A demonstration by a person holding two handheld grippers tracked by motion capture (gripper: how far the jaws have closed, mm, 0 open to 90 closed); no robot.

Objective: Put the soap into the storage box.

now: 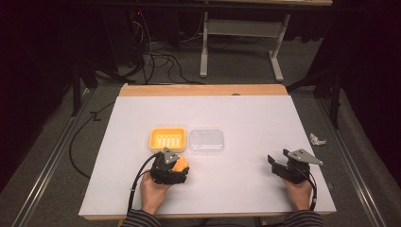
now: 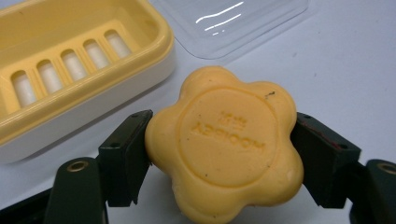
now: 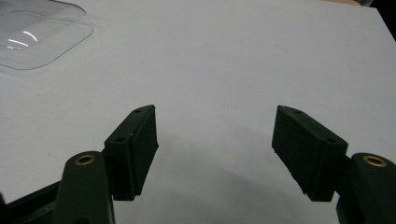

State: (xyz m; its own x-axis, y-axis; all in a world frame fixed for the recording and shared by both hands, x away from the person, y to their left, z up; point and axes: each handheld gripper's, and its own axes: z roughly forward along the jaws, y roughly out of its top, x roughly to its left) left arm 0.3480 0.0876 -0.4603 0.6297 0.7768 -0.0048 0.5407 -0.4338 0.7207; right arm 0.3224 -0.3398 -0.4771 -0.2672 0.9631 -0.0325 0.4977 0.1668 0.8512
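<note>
Centrally, low in the high view, the left tool (image 1: 176, 166) clamps the flower-shaped soap (image 2: 224, 144); the yellow soap dish (image 1: 167, 138) just above awaits it. The right tool (image 3: 215, 154) gapes empty.

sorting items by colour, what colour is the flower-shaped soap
Yellow-orange all over, with a stamped round centre; the soap shows best in the left gripper view.

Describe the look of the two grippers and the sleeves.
Both the left gripper and the right gripper are black, each topped by a grey three-cornered plate, with a black cable trailing back. Their jaws are flat black blocks on arms with brass-ringed holes. The sleeves are dark with light stripes.
</note>
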